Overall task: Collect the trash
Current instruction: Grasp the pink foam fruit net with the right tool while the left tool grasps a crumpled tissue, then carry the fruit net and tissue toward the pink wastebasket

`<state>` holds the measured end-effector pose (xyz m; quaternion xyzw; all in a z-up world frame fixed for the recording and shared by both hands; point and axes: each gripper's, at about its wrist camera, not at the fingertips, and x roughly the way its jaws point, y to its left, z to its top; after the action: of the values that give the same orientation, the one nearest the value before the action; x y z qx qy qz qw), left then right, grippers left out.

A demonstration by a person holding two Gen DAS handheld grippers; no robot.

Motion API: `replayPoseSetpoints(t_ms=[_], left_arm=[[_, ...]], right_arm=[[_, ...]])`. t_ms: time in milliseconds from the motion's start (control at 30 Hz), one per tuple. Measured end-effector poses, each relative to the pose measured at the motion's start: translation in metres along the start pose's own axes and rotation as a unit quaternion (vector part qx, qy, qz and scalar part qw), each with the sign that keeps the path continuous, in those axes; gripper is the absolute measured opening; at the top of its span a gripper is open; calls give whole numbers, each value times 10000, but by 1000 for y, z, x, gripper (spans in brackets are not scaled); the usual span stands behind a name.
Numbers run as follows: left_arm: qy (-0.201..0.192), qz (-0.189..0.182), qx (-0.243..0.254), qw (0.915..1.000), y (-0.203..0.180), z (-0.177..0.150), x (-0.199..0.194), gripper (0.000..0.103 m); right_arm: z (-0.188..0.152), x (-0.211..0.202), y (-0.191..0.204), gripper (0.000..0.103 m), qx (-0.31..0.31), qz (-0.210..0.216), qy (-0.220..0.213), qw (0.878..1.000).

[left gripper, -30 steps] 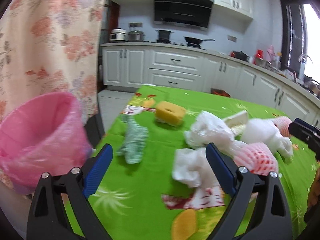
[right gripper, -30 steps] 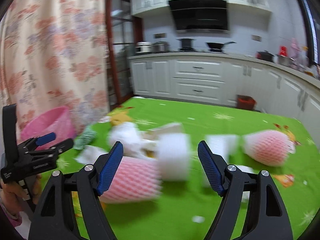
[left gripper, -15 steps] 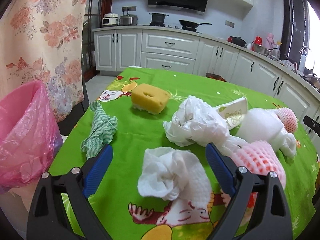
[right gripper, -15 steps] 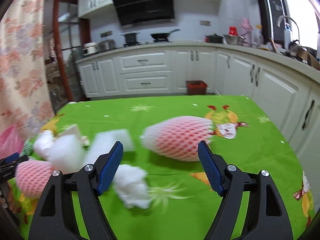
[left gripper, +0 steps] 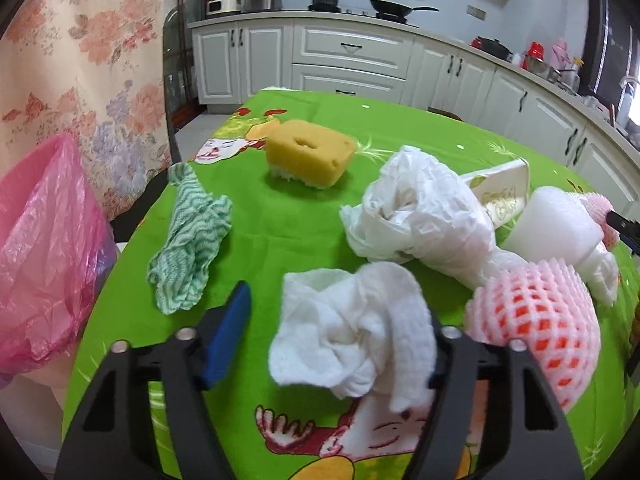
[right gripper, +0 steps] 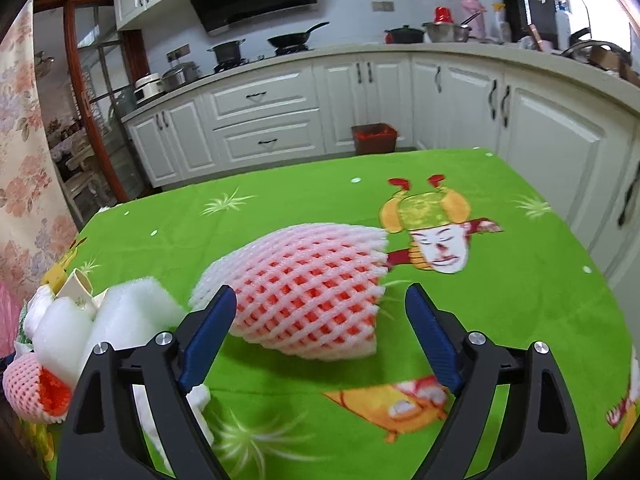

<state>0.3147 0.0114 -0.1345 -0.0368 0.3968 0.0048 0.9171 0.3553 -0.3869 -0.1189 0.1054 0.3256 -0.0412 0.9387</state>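
Both claws dropped closer to the table since a second ago; right one swung across from the foam pile to the lone fruit net, and the crumpled tissue that lay ahead of the left claw now sits between its fingers.

Left wrist view, left to right:
- pink bin bag [left gripper: 44, 276] off the table's left edge, mouth open
- green-white cloth [left gripper: 188, 240] lying flat on the green table [left gripper: 280, 220]
- yellow sponge [left gripper: 310, 154] further back, well apart from the rest
- left claw [left gripper: 336, 344] jaws closing, white tissue [left gripper: 352, 332] between them. Right pad hidden behind the tissue; left pad still shows a gap to it, so no grip yet
- white plastic bag [left gripper: 420, 216] just behind the tissue, paper cup [left gripper: 504, 192] on its side touching it
- white foam block [left gripper: 556, 228], then pink foam net [left gripper: 536, 320] just beside the claw's right finger

Right wrist view, left to right:
- same pile at the left edge: cup, foam block, net
- right claw [right gripper: 320, 340] wide and opening; second pink foam net [right gripper: 308, 288] lies on the table just ahead, its near end between the fingertips; left pad right against its near-left end, right pad clear.
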Motion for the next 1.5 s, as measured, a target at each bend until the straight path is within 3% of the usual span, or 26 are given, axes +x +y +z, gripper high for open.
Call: replayPoseSetpoints(t_ms=[167,300,400,700,1200,1500], left_arm=[[-64,21,353,9994,-13,0,-1,34],[-125,19,347,9993,-15,-1,-4,26],[-251,26,262,9993,-11,-1,-9,23],[-1087,-85,28,9940,-6,-9,-47,23],[-1480,-164,-170,9887,6,-30,-81,23],[-1566,-247,-19,9873,8,-53,-104,23]], right_arm=[[5,15,4,80,75,235,256,9994],[2,9,11,46,-42,356,201,9992],[-2,0,12,30,-48,366,61,9993],[-19,-34,7,27,116,313,-322,9989],[-66,-96,26,27,243,395,-661,9967],[-102,-144,38,27,137,401,-777,9961]])
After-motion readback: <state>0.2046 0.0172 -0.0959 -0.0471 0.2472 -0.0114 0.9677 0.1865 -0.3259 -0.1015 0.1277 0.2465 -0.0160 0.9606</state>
